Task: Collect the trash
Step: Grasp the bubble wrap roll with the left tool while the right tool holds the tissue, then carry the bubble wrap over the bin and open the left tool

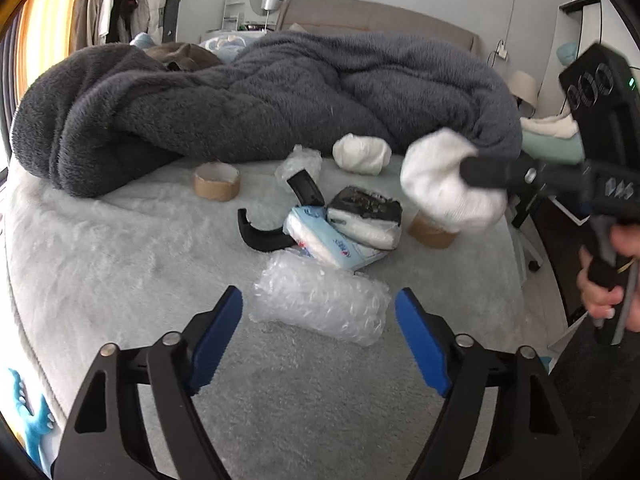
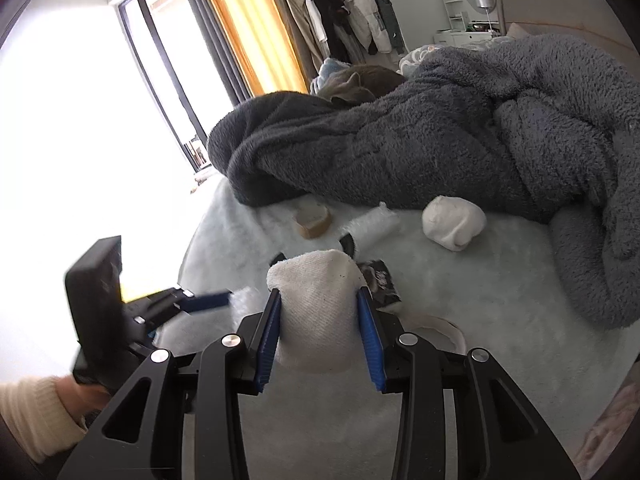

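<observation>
Closest to the left wrist cam, the left tool (image 1: 319,312) sits with its blue pads spread wide, nothing pinched, and a bubble wrap bundle (image 1: 320,304) lies on the pale fuzzy bed (image 1: 120,264) just past the tips, not touching either pad. On the right wrist cam, the right tool (image 2: 319,300) is clamped on a white rolled sock (image 2: 316,312), pads pressing both sides, lifted clear of the bed.

Just behind the bubble wrap there's a little heap: a blue-and-white tissue pack (image 1: 332,244), a dark-topped packet (image 1: 366,216) leaning on it, and a curved black plastic piece (image 1: 260,232) to its left. Further back are two cardboard tape rolls (image 1: 217,181), some crinkled clear plastic (image 1: 300,162) and another white bundle (image 1: 362,154) right at the edge of the big grey fleece blanket (image 1: 260,96). A cat (image 2: 360,84) is curled up behind the blanket.
</observation>
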`<state>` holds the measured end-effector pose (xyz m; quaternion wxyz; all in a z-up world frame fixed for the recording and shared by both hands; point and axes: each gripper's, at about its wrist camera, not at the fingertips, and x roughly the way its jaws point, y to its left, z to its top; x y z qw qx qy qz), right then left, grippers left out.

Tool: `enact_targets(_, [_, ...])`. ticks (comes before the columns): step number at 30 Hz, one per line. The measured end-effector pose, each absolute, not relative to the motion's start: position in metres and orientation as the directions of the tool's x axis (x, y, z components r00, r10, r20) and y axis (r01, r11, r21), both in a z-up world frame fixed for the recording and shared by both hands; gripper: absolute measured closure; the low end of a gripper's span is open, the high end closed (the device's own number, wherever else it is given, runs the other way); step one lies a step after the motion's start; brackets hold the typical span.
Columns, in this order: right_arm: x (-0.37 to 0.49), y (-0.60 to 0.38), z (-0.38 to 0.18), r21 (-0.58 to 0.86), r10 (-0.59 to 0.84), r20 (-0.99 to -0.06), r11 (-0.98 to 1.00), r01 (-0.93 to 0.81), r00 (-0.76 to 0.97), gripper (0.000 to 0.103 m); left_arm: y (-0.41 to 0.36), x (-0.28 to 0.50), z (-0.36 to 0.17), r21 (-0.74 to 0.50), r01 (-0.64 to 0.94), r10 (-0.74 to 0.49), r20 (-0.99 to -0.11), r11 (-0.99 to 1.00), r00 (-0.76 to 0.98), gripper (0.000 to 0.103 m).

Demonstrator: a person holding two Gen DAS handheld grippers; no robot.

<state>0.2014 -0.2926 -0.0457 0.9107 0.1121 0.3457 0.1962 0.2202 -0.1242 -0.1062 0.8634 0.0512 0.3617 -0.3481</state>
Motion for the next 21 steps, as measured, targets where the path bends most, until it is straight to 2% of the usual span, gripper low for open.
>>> enact_targets(6, [0.206, -0.284, -0.041, 0.340, 0.441, -0.573, 0.895, -0.289, 0.691, 0.065, -0.128, 0.218, -0.108, -0.140, 0.631, -0.543, -0.668, 0.763, 0.509, 0.035])
enact_targets(13, [0.206, -0.277, -0.035, 0.366, 0.451, -0.545, 0.886, -0.283, 0.707, 0.065, -0.112, 0.204, -0.090, -0.137, 0.586, -0.523, -0.639, 0.799, 0.564, 0.036])
enact_targets(21, [0.204, -0.239, -0.021, 0.348, 0.471, -0.525, 0.879, -0.327, 0.709, 0.065, -0.074, 0.188, -0.063, -0.068, 0.480, -0.417, -0.610, 0.875, 0.674, 0.036])
